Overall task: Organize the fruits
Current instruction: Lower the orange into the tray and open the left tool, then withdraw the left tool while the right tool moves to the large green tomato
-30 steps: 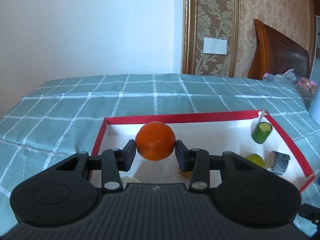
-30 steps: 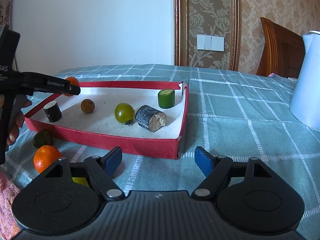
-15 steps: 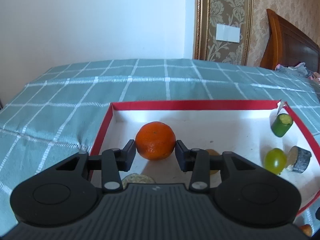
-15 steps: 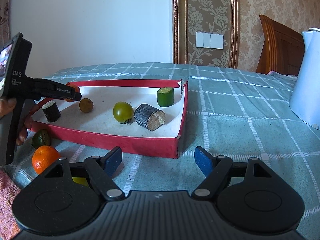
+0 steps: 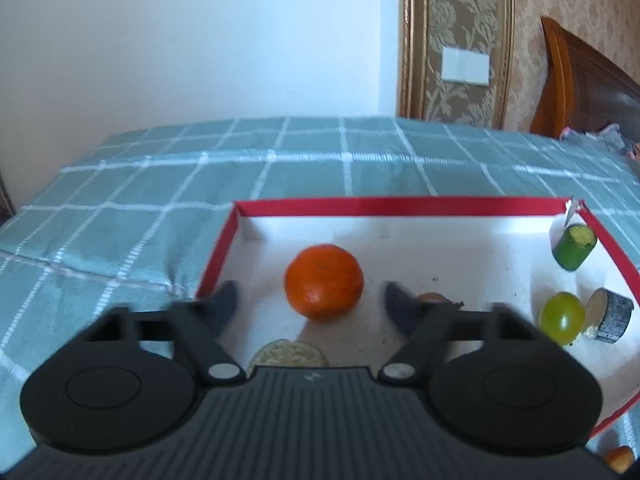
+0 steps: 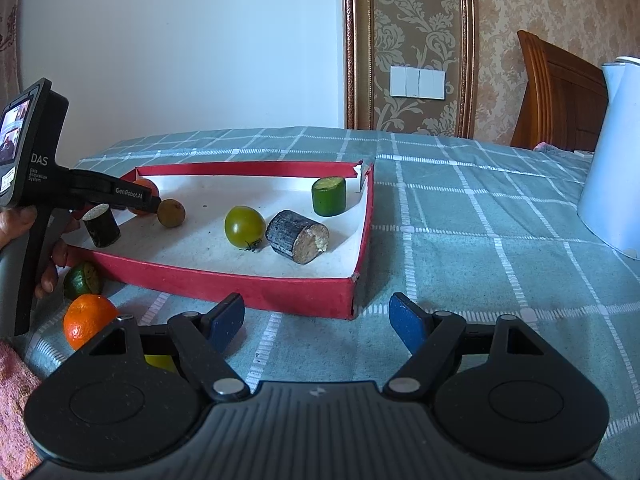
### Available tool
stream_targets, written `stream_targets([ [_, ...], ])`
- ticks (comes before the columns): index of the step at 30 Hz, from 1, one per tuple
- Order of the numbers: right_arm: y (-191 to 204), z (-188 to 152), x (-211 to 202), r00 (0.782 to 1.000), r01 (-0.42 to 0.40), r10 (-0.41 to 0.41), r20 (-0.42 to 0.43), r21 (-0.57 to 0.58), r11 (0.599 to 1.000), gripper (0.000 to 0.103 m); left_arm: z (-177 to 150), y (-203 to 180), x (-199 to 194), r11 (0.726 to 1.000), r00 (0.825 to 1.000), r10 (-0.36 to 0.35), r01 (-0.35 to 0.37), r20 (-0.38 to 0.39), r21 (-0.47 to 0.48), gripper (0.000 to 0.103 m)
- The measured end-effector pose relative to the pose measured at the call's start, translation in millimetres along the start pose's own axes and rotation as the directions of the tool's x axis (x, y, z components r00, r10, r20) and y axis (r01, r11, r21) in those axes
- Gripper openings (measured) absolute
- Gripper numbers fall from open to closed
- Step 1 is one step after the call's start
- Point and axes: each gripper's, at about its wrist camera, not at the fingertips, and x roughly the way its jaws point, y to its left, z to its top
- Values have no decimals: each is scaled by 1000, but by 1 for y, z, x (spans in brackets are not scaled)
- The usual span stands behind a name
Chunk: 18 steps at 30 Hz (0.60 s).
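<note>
An orange tangerine point(image 5: 324, 282) rests on the white floor of the red-rimmed tray point(image 5: 400, 205), near its left corner. My left gripper point(image 5: 314, 304) is open, its blurred fingers apart on either side of the tangerine and clear of it. In the right wrist view the tray point(image 6: 256, 290) holds a green tomato point(image 6: 244, 226), a dark cut cylinder point(image 6: 298, 237), a green cut piece point(image 6: 329, 196), a brown round fruit point(image 6: 171, 213) and a small dark piece point(image 6: 102, 226). My right gripper point(image 6: 318, 320) is open and empty in front of the tray.
Outside the tray on the checked cloth lie a second tangerine point(image 6: 90, 320), a green fruit point(image 6: 82, 280) and a yellow item point(image 6: 160, 362). A white kettle point(image 6: 612, 152) stands at the right. A pink cloth point(image 6: 14, 392) lies at the lower left.
My left gripper has opened and let go of the tangerine, which now sits on the tray floor. The right gripper has stayed in place.
</note>
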Motion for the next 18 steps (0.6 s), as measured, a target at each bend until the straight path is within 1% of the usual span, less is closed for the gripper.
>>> stream_targets([
  [2, -3, 1, -2, 1000, -5, 5, 10, 17, 1000, 79, 0, 1, -10, 1000, 1000, -1, 1, 18, 12, 83],
  [4, -5, 2, -4, 1000, -10, 9, 22, 32, 999, 79, -2, 2, -21, 1000, 999, -4, 3, 33, 13, 88],
  [8, -7, 3, -9, 999, -32, 30, 42, 46, 998, 79, -14, 7, -48, 1000, 997, 22, -23, 69, 13, 92],
  [11, -5, 3, -12, 998, -48, 46, 51, 39, 998, 79, -27, 12, -72, 1000, 995, 23, -23, 95, 1, 95],
  [12, -4, 3, -11, 998, -53, 51, 46, 31, 998, 79, -31, 14, -80, 1000, 994, 27, -28, 102, 2, 99],
  [14, 0, 1, -12, 998, -60, 59, 38, 15, 998, 79, -41, 19, -95, 999, 992, 53, -53, 110, -8, 102],
  [18, 5, -1, -22, 989, -135, 134, 55, 13, 991, 79, -59, 28, -118, 998, 991, 61, -58, 121, -29, 103],
])
